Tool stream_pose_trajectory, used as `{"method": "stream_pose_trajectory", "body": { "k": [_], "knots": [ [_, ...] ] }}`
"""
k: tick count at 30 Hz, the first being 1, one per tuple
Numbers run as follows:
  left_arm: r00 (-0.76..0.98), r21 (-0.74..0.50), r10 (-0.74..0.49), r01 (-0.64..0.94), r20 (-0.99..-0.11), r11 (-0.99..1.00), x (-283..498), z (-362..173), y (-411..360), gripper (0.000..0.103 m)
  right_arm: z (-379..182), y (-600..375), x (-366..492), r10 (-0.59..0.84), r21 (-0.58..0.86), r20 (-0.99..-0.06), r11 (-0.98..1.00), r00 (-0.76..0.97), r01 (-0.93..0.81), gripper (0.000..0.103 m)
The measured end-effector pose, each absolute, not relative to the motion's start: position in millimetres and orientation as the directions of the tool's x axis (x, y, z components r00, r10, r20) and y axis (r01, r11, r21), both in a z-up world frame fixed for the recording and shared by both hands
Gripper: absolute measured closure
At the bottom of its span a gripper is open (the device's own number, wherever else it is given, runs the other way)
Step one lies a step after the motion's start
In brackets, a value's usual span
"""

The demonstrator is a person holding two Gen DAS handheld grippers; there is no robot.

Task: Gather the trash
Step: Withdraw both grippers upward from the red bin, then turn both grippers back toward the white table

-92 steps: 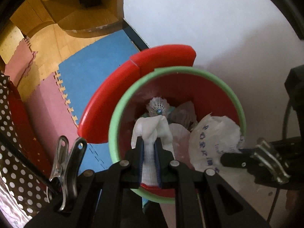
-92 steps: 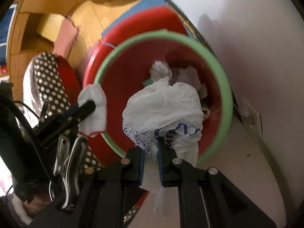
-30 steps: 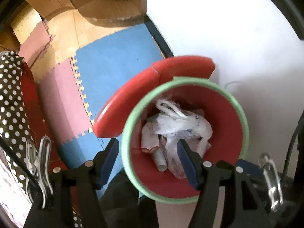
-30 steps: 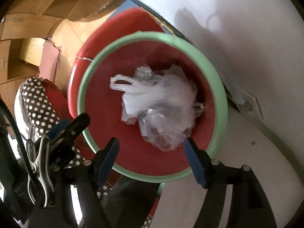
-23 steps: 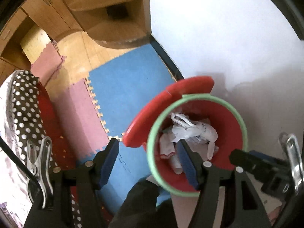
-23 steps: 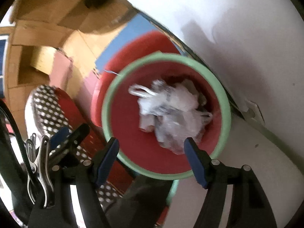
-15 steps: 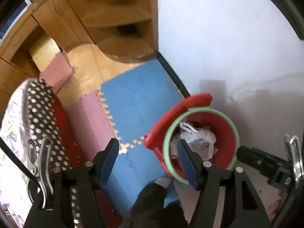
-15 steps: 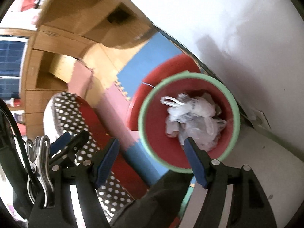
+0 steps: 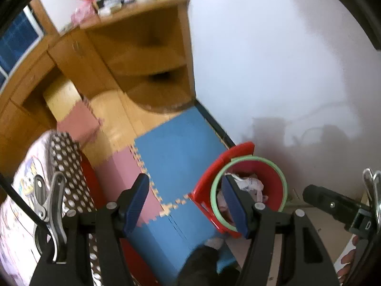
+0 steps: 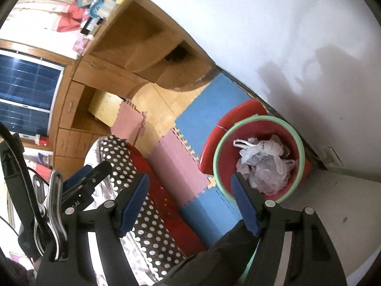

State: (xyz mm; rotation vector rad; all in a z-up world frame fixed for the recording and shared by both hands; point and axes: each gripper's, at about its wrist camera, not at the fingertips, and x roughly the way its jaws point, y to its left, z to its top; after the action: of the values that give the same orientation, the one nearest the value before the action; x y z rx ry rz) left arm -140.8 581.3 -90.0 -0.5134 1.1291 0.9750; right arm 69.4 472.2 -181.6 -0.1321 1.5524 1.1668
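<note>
A red trash bin with a green rim (image 9: 250, 158) (image 10: 259, 118) stands on the floor by the white wall, its red lid (image 9: 214, 169) (image 10: 228, 119) tipped open. Crumpled white plastic bags (image 10: 262, 152) and paper trash (image 9: 251, 184) lie inside. My left gripper (image 9: 184, 186) hangs high above the floor mats, open and empty, its right finger overlapping the bin's rim in the left wrist view. My right gripper (image 10: 189, 181) is also open and empty, well above the bin. Each gripper shows at the edge of the other's view: the right gripper (image 9: 333, 205), the left gripper (image 10: 88, 181).
Blue and pink foam mats (image 9: 171, 143) cover part of the wooden floor. A wooden corner cabinet (image 9: 142, 54) stands against the wall. Polka-dot bedding (image 10: 133, 171) lies at the left. A dark-clothed leg (image 10: 214, 257) is below me. A wall socket (image 10: 331, 157) sits near the bin.
The white wad in my left gripper and the plastic bag in my right were let go into the bin. Both grippers, open, have since risen, so the bin looks smaller.
</note>
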Motion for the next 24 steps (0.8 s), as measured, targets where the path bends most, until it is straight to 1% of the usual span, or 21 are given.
{"method": "stream_pose_trajectory", "body": {
  "k": [6, 13, 24],
  "knots": [
    [0.160, 0.132, 0.454, -0.827, -0.877, 0.547, -134, -45, 564, 0.036, -157, 457, 67, 0.535, 0.602, -0.780, 0.498, -0.325, -0.625, 0.031],
    [0.223, 0.084, 0.465, -0.829, -0.857, 0.553, -135, 7, 556, 0.036, -129, 435, 66, 0.587, 0.621, -0.752, 0.481, -0.299, -0.618, 0.031],
    [0.282, 0.095, 0.494, -0.788, -0.823, 0.609, -122, 57, 520, 0.036, -86, 408, 70, 0.674, 0.657, -0.693, 0.443, -0.258, -0.610, 0.031]
  ]
}}
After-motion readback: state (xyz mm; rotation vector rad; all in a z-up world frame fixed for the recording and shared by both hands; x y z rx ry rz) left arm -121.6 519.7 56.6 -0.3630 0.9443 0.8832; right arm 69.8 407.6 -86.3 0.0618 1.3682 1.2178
